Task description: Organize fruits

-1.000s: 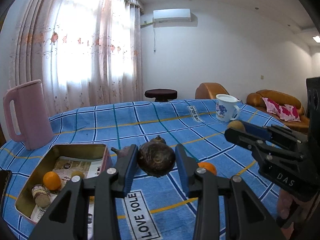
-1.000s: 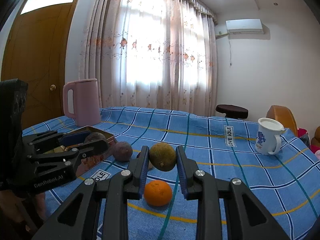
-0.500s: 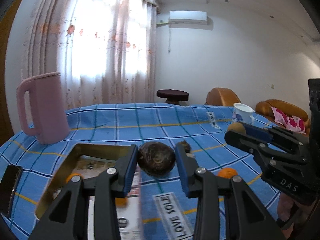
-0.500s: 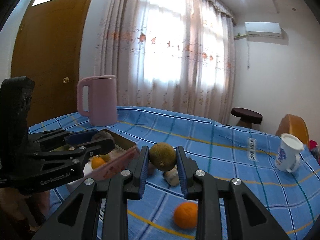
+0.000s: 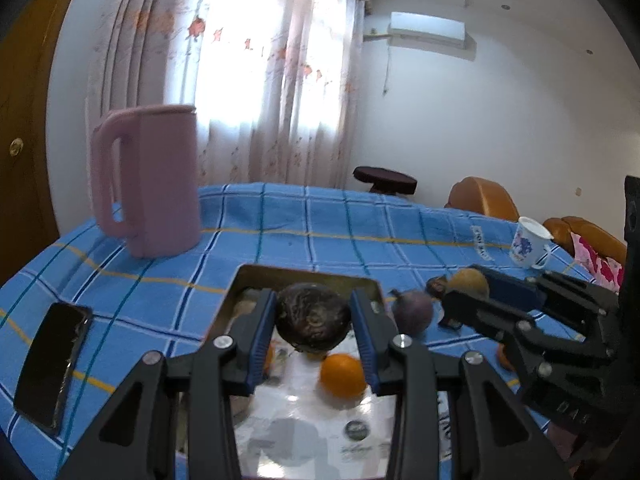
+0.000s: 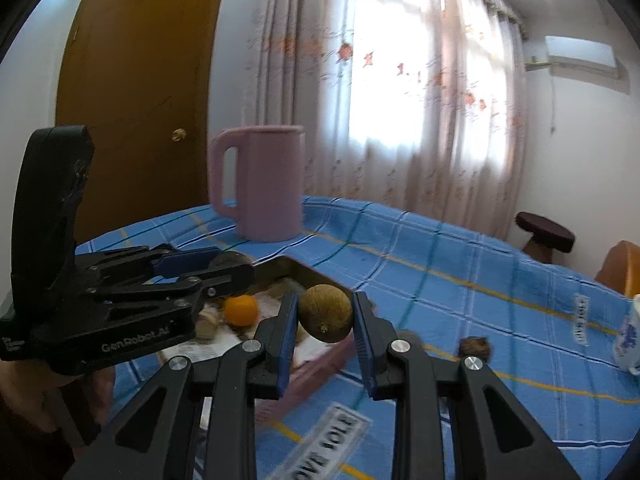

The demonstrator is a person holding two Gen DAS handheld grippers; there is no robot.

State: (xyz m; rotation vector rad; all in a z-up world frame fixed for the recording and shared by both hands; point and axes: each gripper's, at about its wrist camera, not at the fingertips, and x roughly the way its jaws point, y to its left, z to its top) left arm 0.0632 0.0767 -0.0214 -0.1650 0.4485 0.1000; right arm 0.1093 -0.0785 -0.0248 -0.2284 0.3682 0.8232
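My left gripper [image 5: 313, 322] is shut on a dark wrinkled round fruit [image 5: 313, 316] and holds it above the open metal tin [image 5: 304, 274]. An orange [image 5: 343, 375] lies in the tin. My right gripper [image 6: 325, 318] is shut on a brownish-green round fruit [image 6: 326, 312] over the tin's right edge [image 6: 316, 276]; it also shows in the left wrist view [image 5: 468, 280]. A purple fruit [image 5: 412, 312] and a small brown fruit [image 6: 475, 347] lie on the blue cloth beside the tin.
A pink jug [image 5: 148, 180] stands behind the tin. A black phone [image 5: 52, 364] lies at the left on the blue checked cloth [image 5: 340, 220]. A white mug [image 5: 528, 242] stands far right. A stool and chairs are beyond the table.
Both grippers have swung left with their fruits, from over the bare cloth to over the tin. The loose orange on the cloth has dropped out of the right wrist view.
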